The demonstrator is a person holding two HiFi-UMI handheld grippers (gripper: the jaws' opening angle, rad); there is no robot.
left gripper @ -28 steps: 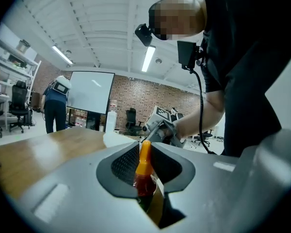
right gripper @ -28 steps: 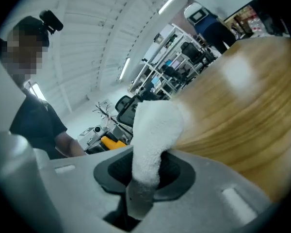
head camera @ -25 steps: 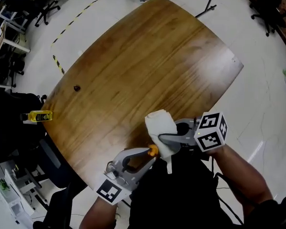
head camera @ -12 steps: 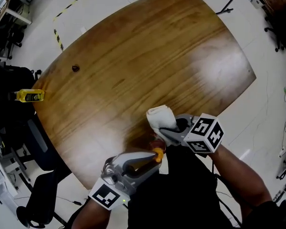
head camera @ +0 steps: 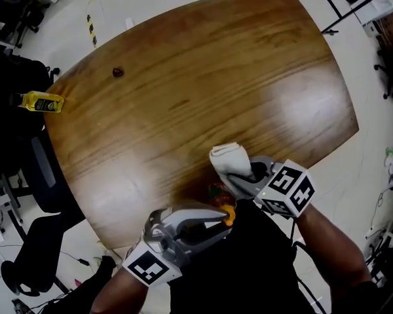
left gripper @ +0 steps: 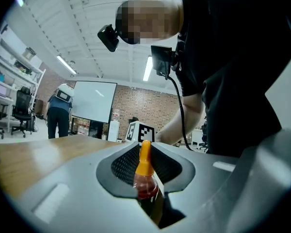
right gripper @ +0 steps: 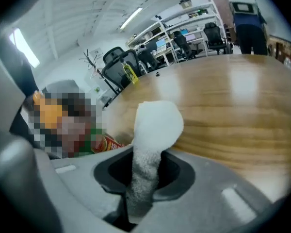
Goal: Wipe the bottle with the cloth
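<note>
Now: bottle and cloth both gripped at the near table edge, slip risk on both sides

Left tongs [left gripper: 145, 171] closed on the bottle [left gripper: 146, 186] up near its neck, orange cap [left gripper: 144, 154] poking out past the pads; the bottle is held off the table [head camera: 216, 77], just at its near edge, close to the person's body. Right tongs [right gripper: 145, 178] pinch a narrow tail of the cloth [right gripper: 155, 123], with the wad standing free just beside the bottle; contact not clear. Likely trouble: a sideways rub could twist the smooth bottle in that high, narrow grip and drop it past the edge; drag could also pull the cloth out of its thin pinch
</note>
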